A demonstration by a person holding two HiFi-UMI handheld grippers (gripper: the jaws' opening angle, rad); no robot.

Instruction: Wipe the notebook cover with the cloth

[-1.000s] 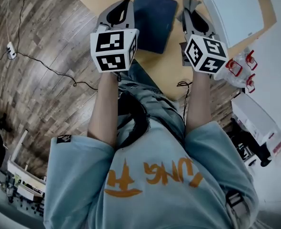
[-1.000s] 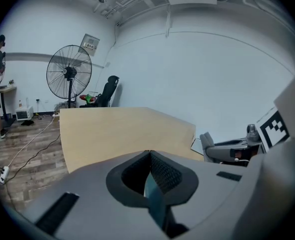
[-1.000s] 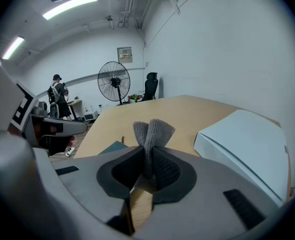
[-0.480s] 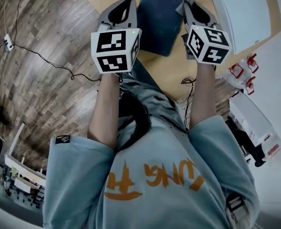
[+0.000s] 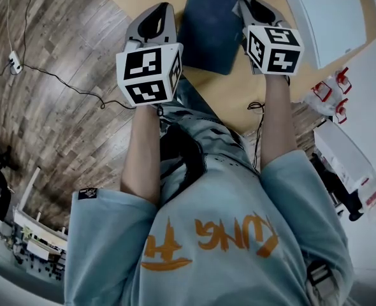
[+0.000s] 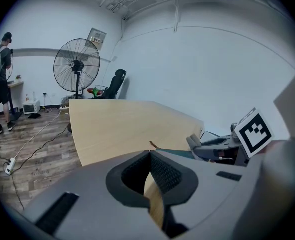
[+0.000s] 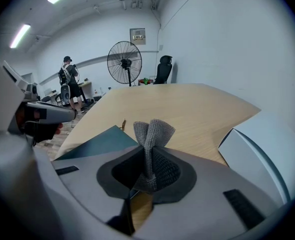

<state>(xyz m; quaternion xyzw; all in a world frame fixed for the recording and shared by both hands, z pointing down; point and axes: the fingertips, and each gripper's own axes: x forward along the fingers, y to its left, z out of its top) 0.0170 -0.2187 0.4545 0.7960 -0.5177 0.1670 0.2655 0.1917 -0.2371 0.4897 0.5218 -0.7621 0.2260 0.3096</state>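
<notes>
**Both hand-held grippers at the far end of the notebook, before the wipe.** The right hand-held gripper (image 7: 148,155) is clamping a grey knitted cloth (image 7: 152,129), and a folded tuft of it is standing up past the fingertips. The left hand-held gripper (image 6: 150,156) is closed on nothing, with its pads meeting at the tips.

The dark teal notebook (image 5: 208,27) is lying flat on the pale wooden surface (image 5: 236,88), between the two hand-held grippers. Its cover is facing up and carrying nothing. We are reading its long axis as running away from the person, leaning slightly to the right at its far end.

The cloth is sitting just beside the notebook's right edge, near the far right corner. From the right hand-held gripper, most of the cover is therefore lying to the left and back toward the person. In the right gripper view the cover is showing low and left of the cloth. We cannot tell whether the cloth is touching the cover yet.

We are judging the cloth-bearing right side to be the one placed for the wipe. A short move left and down should be bringing the cloth onto the cover, ready for strokes along the long axis. A white case (image 5: 328,18) is lying on the right, apart from the notebook.
</notes>
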